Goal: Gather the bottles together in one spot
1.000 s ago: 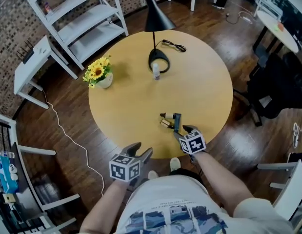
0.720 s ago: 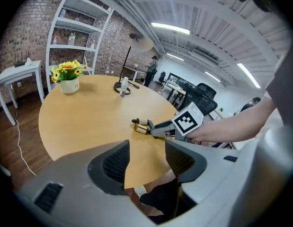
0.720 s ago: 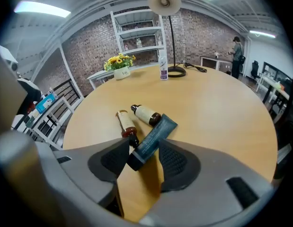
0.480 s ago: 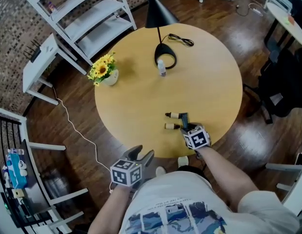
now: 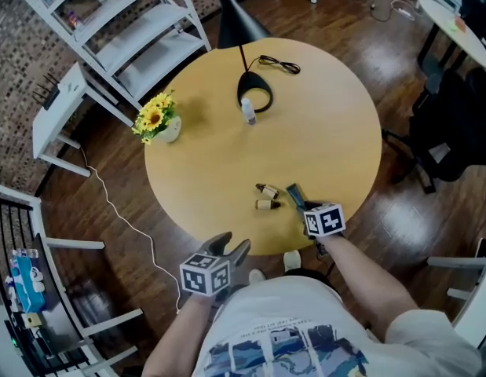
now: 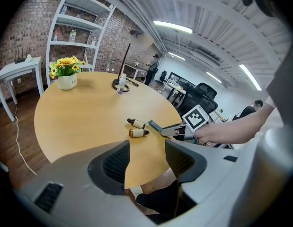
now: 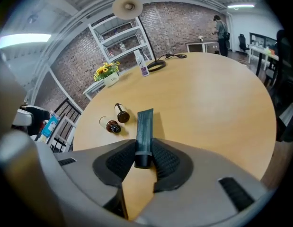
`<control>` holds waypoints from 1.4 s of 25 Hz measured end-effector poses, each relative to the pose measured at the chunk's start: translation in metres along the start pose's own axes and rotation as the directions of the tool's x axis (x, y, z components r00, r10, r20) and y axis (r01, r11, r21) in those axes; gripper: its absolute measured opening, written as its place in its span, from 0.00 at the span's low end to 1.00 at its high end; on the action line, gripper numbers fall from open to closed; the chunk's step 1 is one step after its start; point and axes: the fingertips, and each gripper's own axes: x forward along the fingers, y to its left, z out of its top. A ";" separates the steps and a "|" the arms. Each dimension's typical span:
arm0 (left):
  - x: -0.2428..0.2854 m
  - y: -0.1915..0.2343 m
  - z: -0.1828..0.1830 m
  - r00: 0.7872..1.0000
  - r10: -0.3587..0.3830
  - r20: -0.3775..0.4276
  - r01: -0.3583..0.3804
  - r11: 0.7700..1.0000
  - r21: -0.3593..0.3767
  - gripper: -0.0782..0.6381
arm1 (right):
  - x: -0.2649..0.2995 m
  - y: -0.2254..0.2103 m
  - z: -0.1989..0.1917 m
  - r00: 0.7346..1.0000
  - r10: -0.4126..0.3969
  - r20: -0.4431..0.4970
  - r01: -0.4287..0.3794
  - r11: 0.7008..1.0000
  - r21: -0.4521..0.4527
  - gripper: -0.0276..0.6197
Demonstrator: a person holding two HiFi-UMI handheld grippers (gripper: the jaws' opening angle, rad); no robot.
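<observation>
Right gripper (image 5: pixel 302 203) sits at the near-right part of the round yellow wooden counter (image 5: pixel 329 124), and its fingers (image 7: pixel 168 161) have just been closing. They are now clenched on the capped end of a dark teal squeeze tube (image 7: pixel 145 129). The tube's flat end points away from the gripper toward the counter centre, low over the surface; can't tell whether it touches. Two small amber glass bottles with dark caps lie on their sides just left of that flat end. The farther amber bottle (image 5: pixel 267 190) and the nearer amber bottle (image 5: pixel 266 205) are close together, and neither touches the tube. A clear plastic bottle with a purple label (image 5: pixel 248 113) stands upright well apart from them on the far side, right beside the round base of a black desk lamp (image 5: pixel 254 98). So the bottles sit in two spots: the amber pair plus tube near the front edge, the clear one by the lamp. Left gripper (image 5: pixel 228 247) hovers off the counter's near edge, over the dark wood floor (image 5: pixel 109 203). Its fingers (image 6: pixel 116 162) are released and wide apart with nothing between them. A white pot of yellow flowers (image 5: pixel 156 120) stands at the counter's left edge. A black cable (image 5: pixel 279 64) lies behind the lamp.
</observation>
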 end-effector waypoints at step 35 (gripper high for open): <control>-0.008 -0.086 0.087 0.957 -0.212 0.196 0.054 0.798 0.601 0.24 | -0.178 0.220 0.124 0.879 0.342 0.331 -0.217 0.907 -0.362 0.47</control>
